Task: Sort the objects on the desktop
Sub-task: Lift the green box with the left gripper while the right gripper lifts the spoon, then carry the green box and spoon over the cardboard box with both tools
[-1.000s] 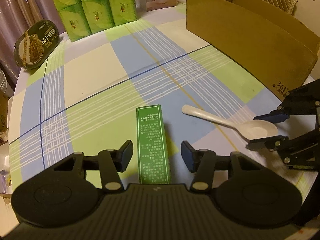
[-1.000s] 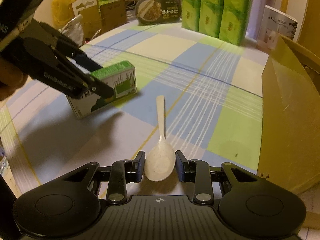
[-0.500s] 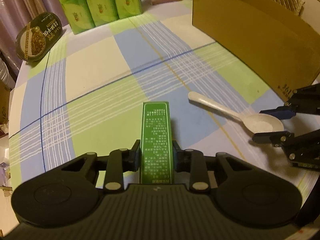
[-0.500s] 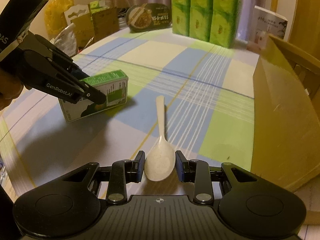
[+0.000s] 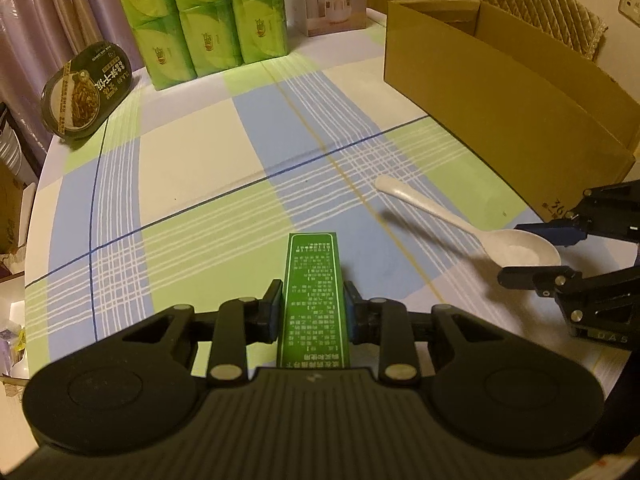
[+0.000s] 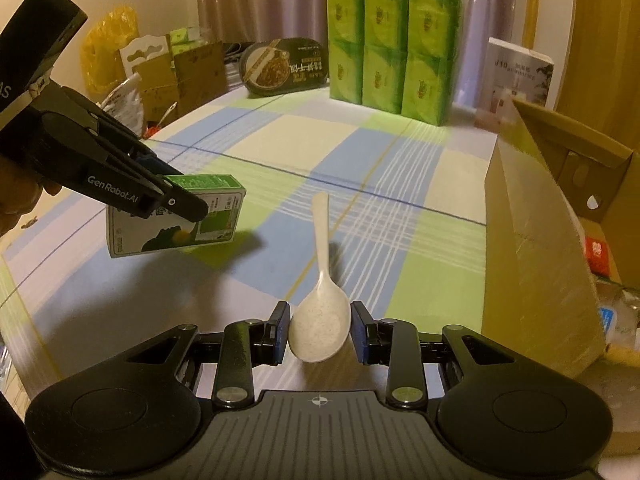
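Pickup is the step in hand: my left gripper (image 5: pixel 312 308) is clamped on the green carton (image 5: pixel 314 300), my right gripper (image 6: pixel 320 330) on the white spoon's (image 6: pixel 320 312) bowl. Both look lifted off the checked tablecloth (image 5: pixel 192 168). Next I'd carry each to the cardboard box (image 5: pixel 500 92) without tilting.

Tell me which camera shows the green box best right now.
Right wrist view: the green box shows its printed front, top and end face, pinched by the left gripper. Left wrist view shows only its narrow top.
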